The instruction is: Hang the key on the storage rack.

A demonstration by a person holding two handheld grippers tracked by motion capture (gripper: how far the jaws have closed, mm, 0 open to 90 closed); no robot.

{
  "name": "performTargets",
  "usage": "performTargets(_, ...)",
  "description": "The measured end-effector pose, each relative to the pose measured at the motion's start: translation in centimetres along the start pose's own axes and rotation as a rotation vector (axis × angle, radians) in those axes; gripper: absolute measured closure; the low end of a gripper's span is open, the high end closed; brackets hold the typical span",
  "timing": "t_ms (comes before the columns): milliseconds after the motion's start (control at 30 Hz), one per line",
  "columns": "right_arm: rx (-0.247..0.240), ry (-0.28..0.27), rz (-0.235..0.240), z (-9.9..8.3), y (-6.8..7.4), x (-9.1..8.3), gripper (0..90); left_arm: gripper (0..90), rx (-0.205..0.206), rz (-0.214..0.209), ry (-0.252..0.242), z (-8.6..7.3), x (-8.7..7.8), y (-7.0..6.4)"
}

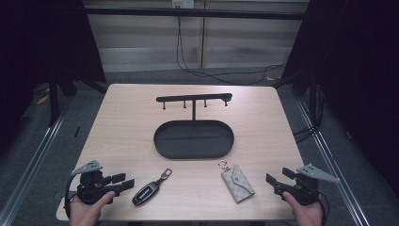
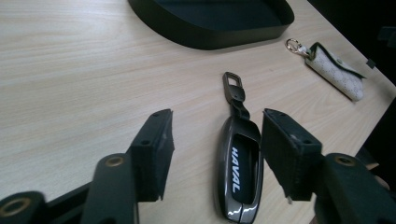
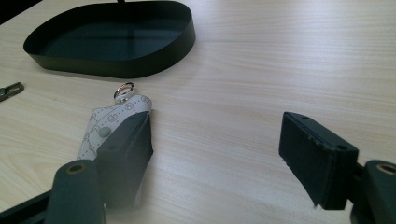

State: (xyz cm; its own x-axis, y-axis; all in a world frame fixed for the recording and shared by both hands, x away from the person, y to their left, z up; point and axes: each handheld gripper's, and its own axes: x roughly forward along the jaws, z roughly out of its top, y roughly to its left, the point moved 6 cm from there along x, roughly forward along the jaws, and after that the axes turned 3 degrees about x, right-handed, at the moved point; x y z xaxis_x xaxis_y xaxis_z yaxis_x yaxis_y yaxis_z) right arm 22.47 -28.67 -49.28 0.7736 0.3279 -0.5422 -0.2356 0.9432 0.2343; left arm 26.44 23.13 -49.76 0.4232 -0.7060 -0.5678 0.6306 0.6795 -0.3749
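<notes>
Key fob (image 1: pixel 146 190) and key pouch (image 1: pixel 238 183) flat near counter's (image 1: pixel 122 122) front edge, before tray (image 1: pixel 162 147); left gripper (image 1: pixel 123 181) and right gripper (image 1: pixel 273 181) fingers spread, empty; risk: fingers skidding the low fob sideways.

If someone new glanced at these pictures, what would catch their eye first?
Probably the black oval tray with its hook rack at the table's centre. Near the front edge lie a dark car key fob before the open left gripper and a pale key pouch near the open right gripper.
</notes>
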Motion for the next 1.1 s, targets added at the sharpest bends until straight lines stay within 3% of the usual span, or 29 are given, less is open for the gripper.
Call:
performTargets(100,-0.001,-0.001,-0.001,0.0,0.0,0.0,25.6,50.7,0.002,-0.018,0.009,0.0,0.1,-0.1)
performTargets(200,-0.010,0.025,-0.011,-0.2,0.0,0.2,25.4,51.7,-0.002,0.023,0.039,0.0,0.2,-0.2)
performTargets(400,-0.013,0.047,-0.009,-0.3,0.0,0.5,25.3,52.6,0.029,0.024,0.076,0.1,0.1,-0.4)
performTargets(467,-0.011,0.044,-0.004,-0.3,0.0,0.6,25.3,49.0,0.029,0.051,0.101,0.4,0.0,-0.3)
performTargets(533,-0.008,0.048,-0.005,-0.3,0.0,0.6,25.3,50.9,0.017,0.045,0.095,0.7,-0.3,-0.3)
performTargets(633,-0.007,0.047,-0.008,-0.4,0.0,0.6,25.3,52.7,0.027,0.036,0.130,1.2,-0.5,-0.7)
performTargets(667,-0.011,0.042,-0.009,-0.4,0.0,0.5,25.3,53.3,0.084,0.057,0.186,1.4,-0.4,-1.0)
performTargets(700,-0.011,0.042,-0.009,-0.4,0.0,0.5,25.3,51.8,0.084,0.057,0.186,1.4,-0.4,-1.0)
performTargets(767,-0.010,0.043,-0.012,-0.4,0.0,0.5,25.3,47.7,0.134,0.075,0.232,1.9,0.1,-1.4)
performTargets(867,-0.019,0.058,-0.008,-0.4,0.2,0.8,25.3,48.0,0.168,0.065,0.266,2.9,1.2,-2.2)
performTargets(933,-0.024,0.058,-0.006,-0.4,0.2,0.8,25.3,47.9,0.189,0.080,0.289,3.6,1.8,-2.6)
performTargets(1000,-0.027,0.052,-0.005,-0.4,0.3,0.7,25.4,47.6,0.207,0.049,0.350,4.3,2.5,-3.2)
performTargets(1033,-0.028,0.052,-0.006,-0.3,0.3,0.7,25.3,48.2,0.207,0.049,0.350,4.3,2.5,-3.2)
performTargets(1100,-0.028,0.058,0.001,-0.3,0.3,0.9,25.3,50.1,0.225,0.039,0.404,4.8,3.0,-3.5)
